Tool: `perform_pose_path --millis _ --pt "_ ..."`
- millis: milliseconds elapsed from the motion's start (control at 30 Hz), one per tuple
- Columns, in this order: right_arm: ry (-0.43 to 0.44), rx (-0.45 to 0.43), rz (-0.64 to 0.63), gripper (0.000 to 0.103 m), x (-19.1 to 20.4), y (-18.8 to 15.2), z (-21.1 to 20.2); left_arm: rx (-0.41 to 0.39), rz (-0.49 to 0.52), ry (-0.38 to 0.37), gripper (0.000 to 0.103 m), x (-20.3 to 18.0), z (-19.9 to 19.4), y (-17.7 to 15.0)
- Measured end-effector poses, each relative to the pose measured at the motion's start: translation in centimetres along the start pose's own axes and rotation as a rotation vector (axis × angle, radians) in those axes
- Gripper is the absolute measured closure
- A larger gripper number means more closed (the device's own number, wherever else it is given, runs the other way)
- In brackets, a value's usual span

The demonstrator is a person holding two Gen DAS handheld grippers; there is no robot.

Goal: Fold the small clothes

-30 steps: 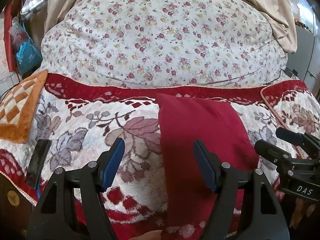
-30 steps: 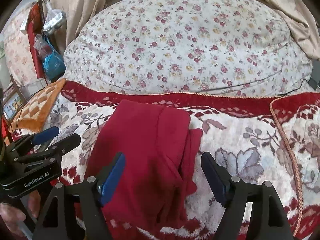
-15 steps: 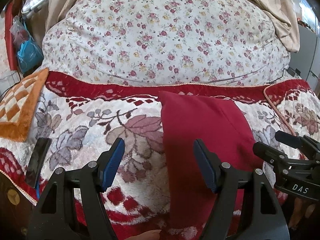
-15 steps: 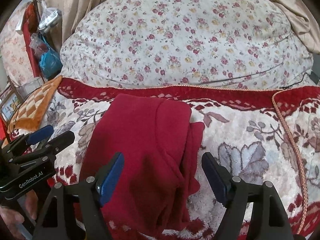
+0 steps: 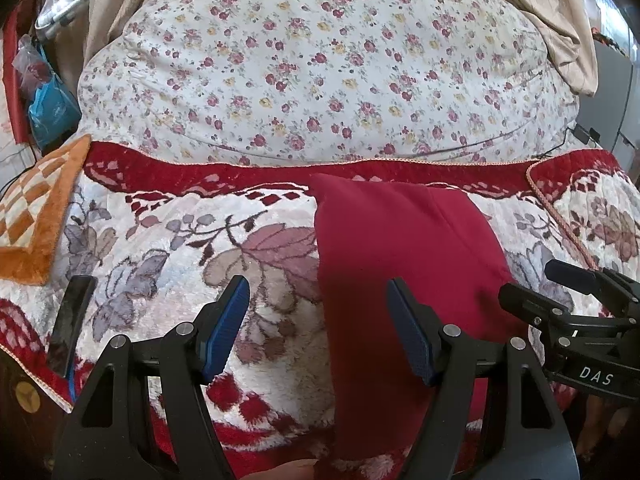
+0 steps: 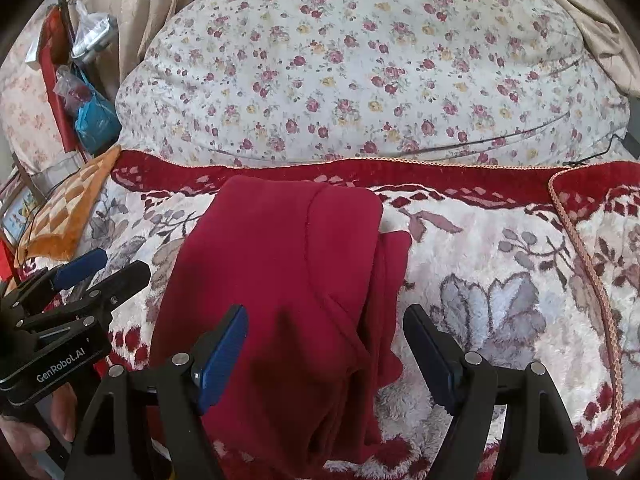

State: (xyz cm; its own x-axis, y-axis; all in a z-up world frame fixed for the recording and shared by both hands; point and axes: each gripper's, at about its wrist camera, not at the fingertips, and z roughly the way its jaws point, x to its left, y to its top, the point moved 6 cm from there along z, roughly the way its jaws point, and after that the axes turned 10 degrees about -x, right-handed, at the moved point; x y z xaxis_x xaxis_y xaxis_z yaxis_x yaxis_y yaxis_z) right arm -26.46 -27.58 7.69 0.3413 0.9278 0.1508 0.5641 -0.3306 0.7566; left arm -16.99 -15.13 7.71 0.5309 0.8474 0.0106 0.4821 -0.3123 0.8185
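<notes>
A dark red garment (image 5: 396, 264) lies folded lengthwise on the floral plush blanket (image 5: 168, 248); in the right wrist view the garment (image 6: 280, 280) shows a folded layer with a loose edge on its right side. My left gripper (image 5: 318, 328) is open and empty above the garment's left edge. My right gripper (image 6: 326, 354) is open and empty above the garment's near right part. Each gripper shows at the other view's side: the right one (image 5: 560, 300), the left one (image 6: 80, 280).
A big flowered duvet (image 5: 320, 72) bulges behind the blanket. An orange checked cushion (image 5: 36, 208) lies at the left, a dark phone (image 5: 70, 324) near the blanket's left edge. Bags (image 5: 48, 96) and beige cloth (image 5: 560, 20) sit at the back.
Both grippers have drifted slightly over the garment and stay open. The garment has not moved.
</notes>
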Motion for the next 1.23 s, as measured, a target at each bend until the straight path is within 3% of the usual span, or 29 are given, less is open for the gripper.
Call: perform_pose_path --millis 1033,1233 --pt "0.009 0.034 -0.011 0.025 0.3 -0.7 0.6 0.010 -0.001 -0.025 0.032 -0.5 0.2 -0.7" --pt "0.004 0.040 -0.011 0.025 0.1 -1.0 0.7 0.027 -0.046 -0.058 0.032 0.4 0.8 -0.9"
